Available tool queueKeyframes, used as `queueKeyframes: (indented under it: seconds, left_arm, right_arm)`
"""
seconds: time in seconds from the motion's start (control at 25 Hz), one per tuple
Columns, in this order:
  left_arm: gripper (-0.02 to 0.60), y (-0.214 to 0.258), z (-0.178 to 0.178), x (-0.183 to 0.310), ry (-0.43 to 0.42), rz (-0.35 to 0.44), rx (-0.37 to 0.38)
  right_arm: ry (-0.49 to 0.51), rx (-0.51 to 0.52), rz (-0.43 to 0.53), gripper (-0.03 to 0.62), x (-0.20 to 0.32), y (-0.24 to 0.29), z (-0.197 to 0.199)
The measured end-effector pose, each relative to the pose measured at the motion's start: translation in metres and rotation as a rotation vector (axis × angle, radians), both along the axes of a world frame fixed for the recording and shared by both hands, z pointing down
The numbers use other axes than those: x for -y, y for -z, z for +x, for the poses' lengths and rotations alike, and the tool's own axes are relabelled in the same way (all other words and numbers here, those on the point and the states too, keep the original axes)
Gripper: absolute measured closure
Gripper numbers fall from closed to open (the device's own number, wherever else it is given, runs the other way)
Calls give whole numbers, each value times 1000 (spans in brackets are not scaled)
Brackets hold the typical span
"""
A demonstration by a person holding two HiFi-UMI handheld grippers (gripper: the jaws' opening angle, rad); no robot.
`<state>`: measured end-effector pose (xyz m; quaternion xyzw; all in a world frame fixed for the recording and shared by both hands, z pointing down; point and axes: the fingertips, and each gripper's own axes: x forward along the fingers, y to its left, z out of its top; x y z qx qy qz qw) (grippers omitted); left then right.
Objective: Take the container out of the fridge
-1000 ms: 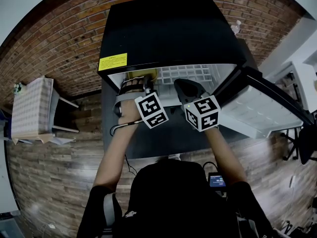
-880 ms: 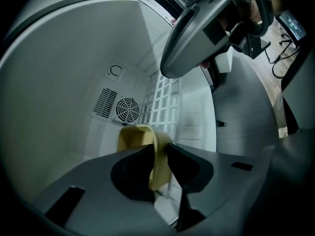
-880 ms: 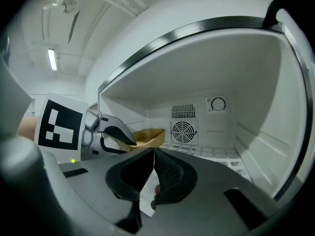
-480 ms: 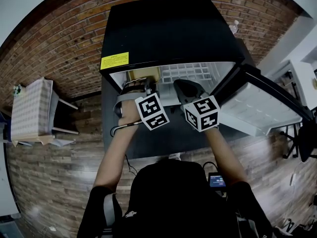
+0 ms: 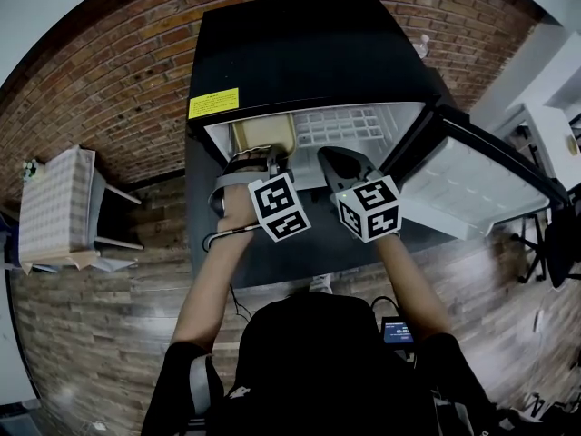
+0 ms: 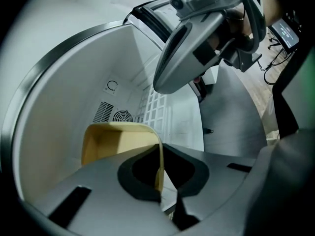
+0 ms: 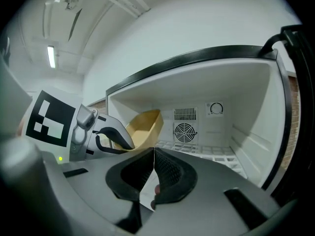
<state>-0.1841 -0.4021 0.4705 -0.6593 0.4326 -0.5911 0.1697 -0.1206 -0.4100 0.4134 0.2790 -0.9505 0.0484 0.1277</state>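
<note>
A tan open-topped container (image 5: 261, 133) stands at the left inside the open mini fridge (image 5: 300, 53). My left gripper (image 5: 261, 157) reaches in at its near side. In the left gripper view its jaws (image 6: 160, 173) are closing, and the container's thin side wall (image 6: 159, 156) stands pinched between the pads. My right gripper (image 5: 342, 162) hovers just to the right at the fridge mouth, shut, with nothing held (image 7: 153, 173). The right gripper view shows the container (image 7: 143, 127) tilted against the left gripper (image 7: 110, 136).
A white wire shelf (image 5: 340, 127) fills the right part of the fridge. A fan vent (image 7: 185, 131) and a dial (image 7: 215, 108) sit on the back wall. The door (image 5: 472, 184) swings open to the right. A brick wall stands behind, and a small table (image 5: 59, 203) at left.
More of the fridge interior and of the tan container shows below the top edge in the head view. Both grippers stay at nearly the same spot at the fridge mouth.
</note>
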Motion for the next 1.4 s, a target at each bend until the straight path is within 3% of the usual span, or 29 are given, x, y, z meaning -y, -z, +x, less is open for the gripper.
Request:
queueKeyframes:
  seconds: [0.56,1.04,1.4]
  left_arm:
    - [558,-6,24,-48,-68,-51,-70]
    - [559,-29,37,-115,-129,-162,-141]
    - [560,-30,39,-167,-140,-237,-242]
  right_arm:
    - [-51,-6,9,553,-39,3,14]
    - [-91,-21,10,553,-89,-1,15]
    - [-120,-34,17,553,-125,0,15]
